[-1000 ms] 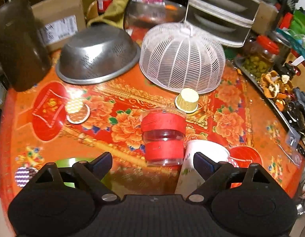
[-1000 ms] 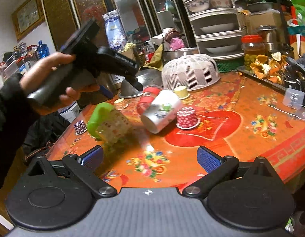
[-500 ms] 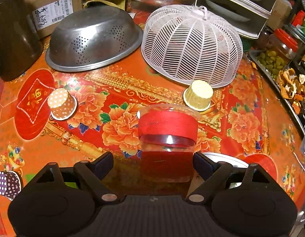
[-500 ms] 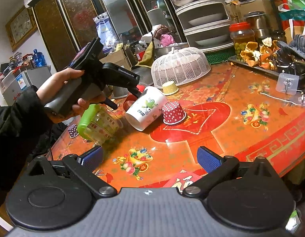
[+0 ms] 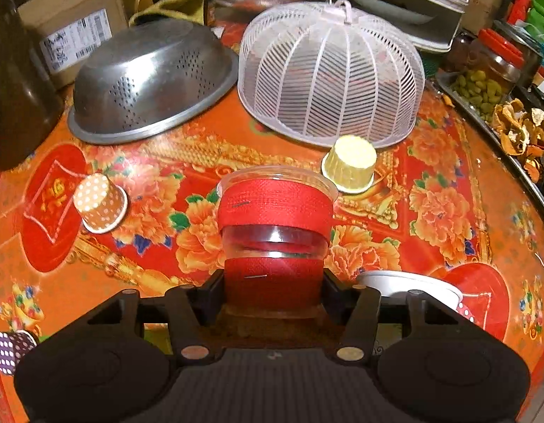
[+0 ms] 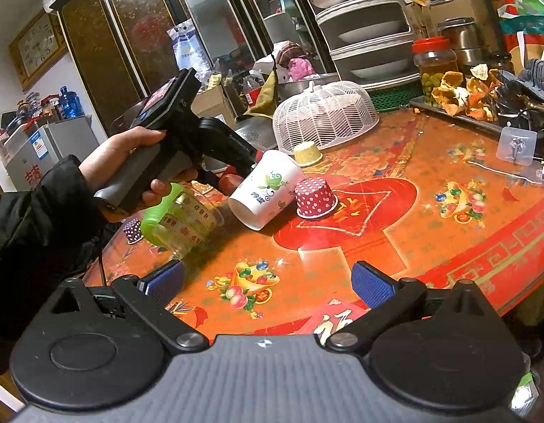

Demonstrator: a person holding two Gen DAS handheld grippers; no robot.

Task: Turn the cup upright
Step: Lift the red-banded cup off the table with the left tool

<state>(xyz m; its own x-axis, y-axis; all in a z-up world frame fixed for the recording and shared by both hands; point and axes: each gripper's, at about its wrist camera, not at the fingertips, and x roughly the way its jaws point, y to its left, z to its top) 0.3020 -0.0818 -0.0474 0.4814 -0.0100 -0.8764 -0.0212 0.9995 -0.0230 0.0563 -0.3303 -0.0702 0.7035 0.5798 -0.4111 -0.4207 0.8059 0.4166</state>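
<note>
Left tool pinches clear plastic cup w/ two red fabric-like bands at its lower band, wide mouth pointing away; it seems on its side, so grasp looks done, flip not yet. Right tool spread, holding nothing, above glossy floral orange worktop. White paper cup lies tipped nearby.

So the left tongs went from wide open and hanging back to pushed right in and clamped on the lower red band of the clear cup. The white paper cup also shifted, now leaning mouth-down toward the camera against the red dotted cup. Right tongs swung a bit, showing more desk.
</note>
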